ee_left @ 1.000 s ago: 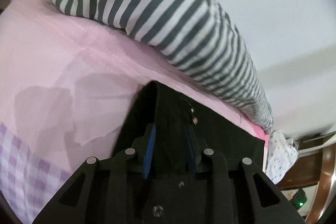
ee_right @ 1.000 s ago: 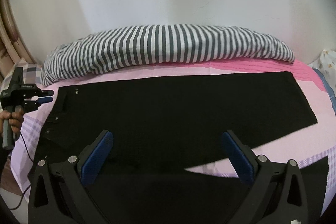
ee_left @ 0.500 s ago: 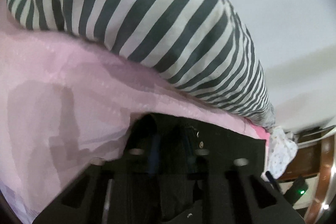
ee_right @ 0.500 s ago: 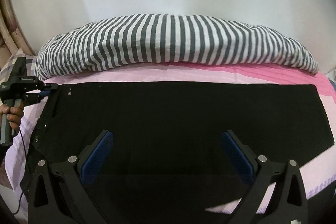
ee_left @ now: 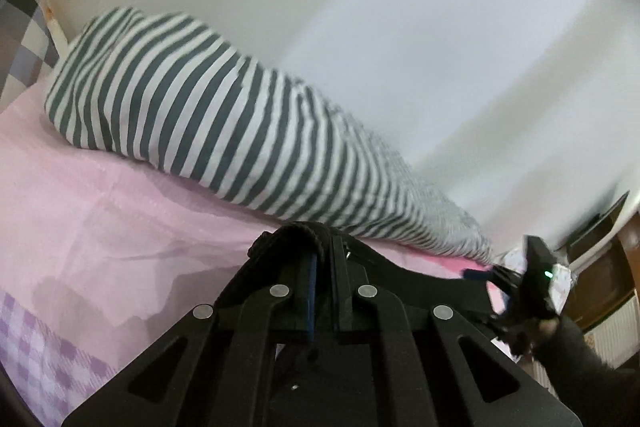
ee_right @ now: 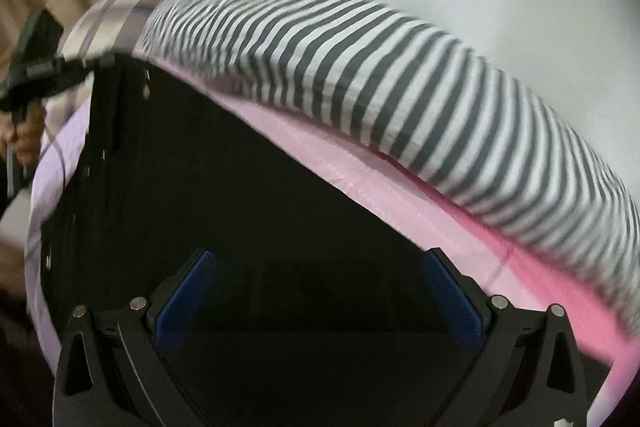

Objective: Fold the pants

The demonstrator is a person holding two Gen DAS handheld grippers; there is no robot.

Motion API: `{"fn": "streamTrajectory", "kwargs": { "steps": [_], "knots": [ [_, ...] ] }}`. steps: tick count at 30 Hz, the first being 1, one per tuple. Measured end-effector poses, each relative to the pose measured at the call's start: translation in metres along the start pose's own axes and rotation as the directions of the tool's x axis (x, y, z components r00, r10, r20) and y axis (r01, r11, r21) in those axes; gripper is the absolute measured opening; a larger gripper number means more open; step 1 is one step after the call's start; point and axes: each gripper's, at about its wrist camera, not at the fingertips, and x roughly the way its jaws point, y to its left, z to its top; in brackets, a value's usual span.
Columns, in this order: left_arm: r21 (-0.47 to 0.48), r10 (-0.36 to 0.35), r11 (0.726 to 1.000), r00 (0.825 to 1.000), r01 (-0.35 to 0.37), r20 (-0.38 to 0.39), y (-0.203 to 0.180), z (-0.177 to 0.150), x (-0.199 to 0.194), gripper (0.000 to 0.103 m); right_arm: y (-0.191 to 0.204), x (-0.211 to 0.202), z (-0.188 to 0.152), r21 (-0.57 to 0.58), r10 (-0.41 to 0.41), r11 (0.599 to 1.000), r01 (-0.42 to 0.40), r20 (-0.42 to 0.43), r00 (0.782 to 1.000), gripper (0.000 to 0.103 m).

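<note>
Black pants (ee_right: 224, 195) lie spread flat on the pink bed sheet (ee_left: 100, 227), along the striped bolster (ee_left: 208, 131) by the wall. Left gripper (ee_left: 322, 267): jaws clamped tight on the waistband corner, fabric bunched up over the tips. Right gripper (ee_right: 316, 291): jaws wide apart over the middle of the pants, nothing between them. View blurred.

Black pants (ee_right: 224, 195), grey-wht striped pillow (ee_left: 208, 115)
</note>
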Motion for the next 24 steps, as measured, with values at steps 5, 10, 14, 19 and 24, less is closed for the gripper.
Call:
{"fn": "streamTrajectory", "kwargs": {
  "steps": [5, 10, 14, 19, 24],
  "knots": [
    [-0.025, -0.043, 0.999, 0.997, 0.044, 0.06, -0.003, -0.006, -0.029, 0.005, -0.017, 0.023, 0.019, -0.121, 0.077, 0.988, -0.096, -0.148, 0.986, 0.083],
    [-0.009, -0.044, 0.999, 0.995, 0.045, 0.086, -0.01, -0.01, -0.047, 0.005, -0.029, 0.043, 0.034, -0.183, 0.158, 0.961, -0.207, -0.253, 0.954, 0.076],
    [-0.01, -0.029, 0.999, 0.995, 0.03, 0.09, -0.008, -0.012, -0.055, 0.005, -0.054, 0.058, 0.038, -0.16, 0.177, 0.958, -0.238, -0.327, 0.928, 0.068],
    [-0.007, 0.002, 1.0, 0.997, -0.001, 0.075, -0.005, -0.011, -0.055, 0.005, -0.084, 0.064, 0.038, -0.098, 0.21, 0.96, -0.262, -0.369, 0.905, 0.052],
    [-0.001, 0.02, 1.0, 0.998, -0.02, 0.061, -0.004, -0.009, -0.051, 0.005, -0.099, 0.057, 0.016, -0.086, 0.191, 0.966, -0.245, -0.402, 0.895, 0.037]
  ]
}}
